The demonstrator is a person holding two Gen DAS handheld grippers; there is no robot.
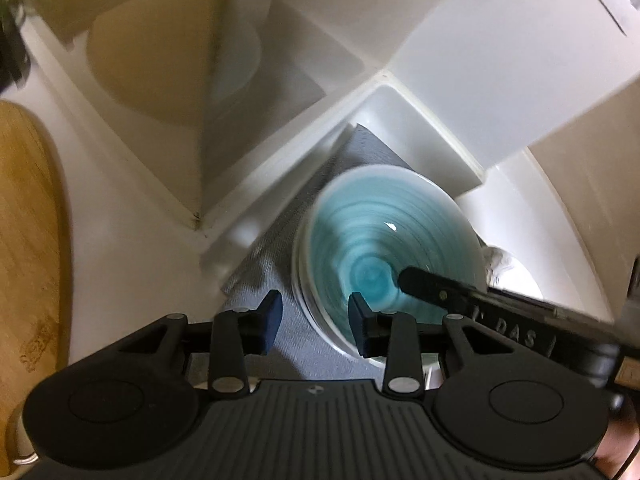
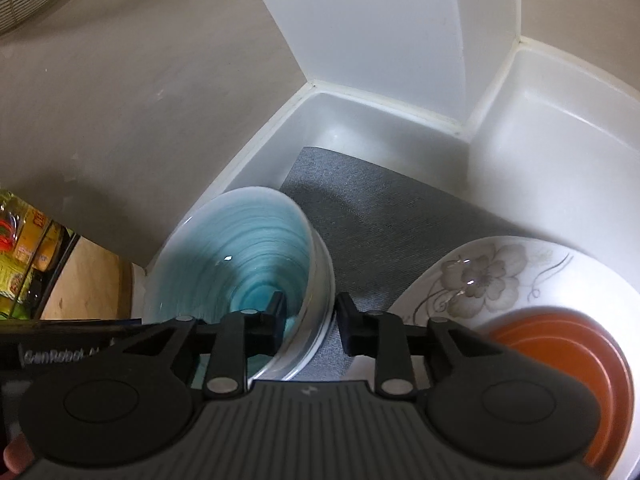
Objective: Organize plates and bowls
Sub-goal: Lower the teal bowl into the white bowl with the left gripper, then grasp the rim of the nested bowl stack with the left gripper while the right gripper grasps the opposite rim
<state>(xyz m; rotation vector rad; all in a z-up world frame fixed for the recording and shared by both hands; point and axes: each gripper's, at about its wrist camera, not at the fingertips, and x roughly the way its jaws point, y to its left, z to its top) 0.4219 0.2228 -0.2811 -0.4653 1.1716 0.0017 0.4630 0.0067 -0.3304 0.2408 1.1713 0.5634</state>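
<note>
A teal-glazed bowl (image 1: 384, 248) with a white outside sits on a grey mat (image 1: 276, 280) inside a white bin; it also shows in the right wrist view (image 2: 248, 252). My left gripper (image 1: 314, 322) straddles the bowl's near rim, jaws apart, one finger inside and one outside. My right gripper (image 2: 310, 320) straddles the opposite rim with a narrow gap; whether the pads touch it is unclear. Its finger (image 1: 436, 290) shows inside the bowl in the left wrist view. A white floral plate (image 2: 492, 276) and an orange bowl (image 2: 560, 352) lie to the right.
The white bin (image 2: 360, 116) has tall walls and dividers. A neighbouring compartment holds a pale plate (image 1: 168, 60) on a mat. A wooden board (image 1: 28, 240) lies at the left. Shelves with colourful packages (image 2: 24, 248) stand at the far left.
</note>
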